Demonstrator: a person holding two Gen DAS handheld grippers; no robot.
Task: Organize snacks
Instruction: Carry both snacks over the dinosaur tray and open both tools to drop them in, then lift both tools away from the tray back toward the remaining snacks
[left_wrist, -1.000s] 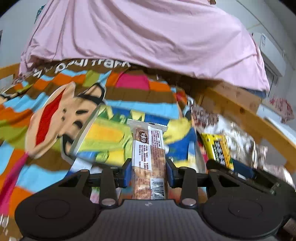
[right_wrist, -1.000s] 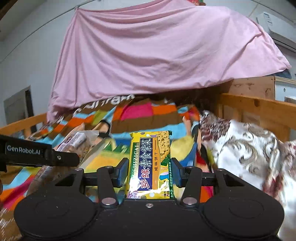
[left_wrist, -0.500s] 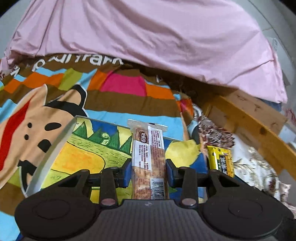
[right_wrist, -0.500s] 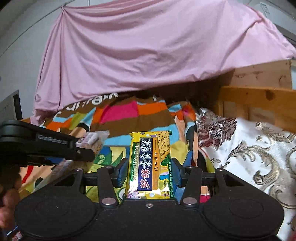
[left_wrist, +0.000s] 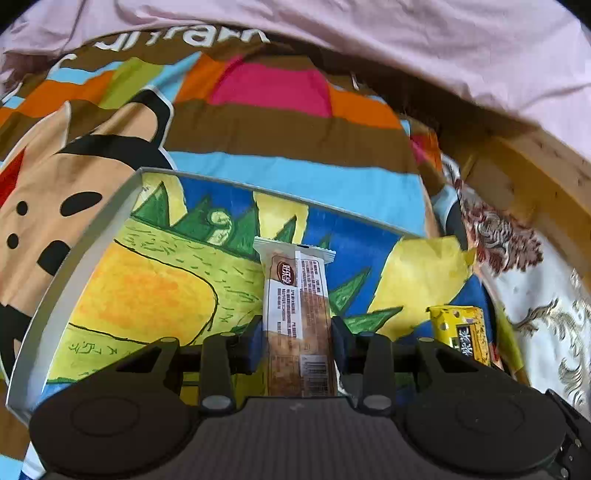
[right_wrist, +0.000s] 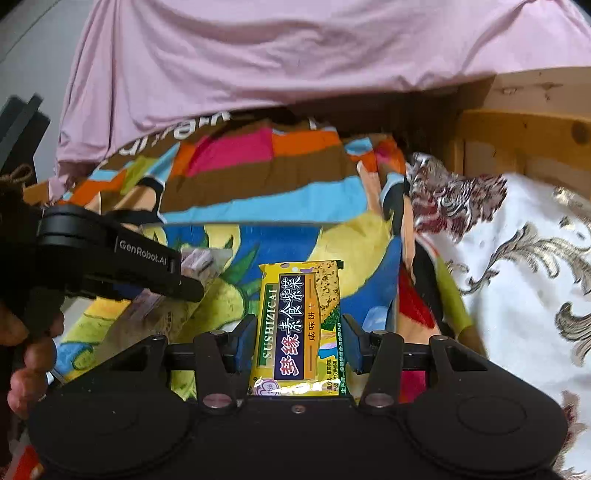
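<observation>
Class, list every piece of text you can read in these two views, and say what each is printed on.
"SUSHIZICAI": yellow packet in the right claw.
"GenRobot.AI": left claw.
Partial white letters, "...fram"-like: blanket.
Brown bar in the left claw: print too small to read.

The painted tray (left_wrist: 155, 295) lies bare across its left and middle, open to a descending tool. Its raised white rim (left_wrist: 77, 266) bounds the left side and the far edge. Right of the tray, the wooden bed rail (right_wrist: 524, 144) and the patterned cloth (right_wrist: 517, 258) close that side. Beyond the tray, the pink sheet (right_wrist: 295, 51) hangs low. In the right wrist view, the left tool (right_wrist: 155, 273) crosses the tray's left part.
</observation>
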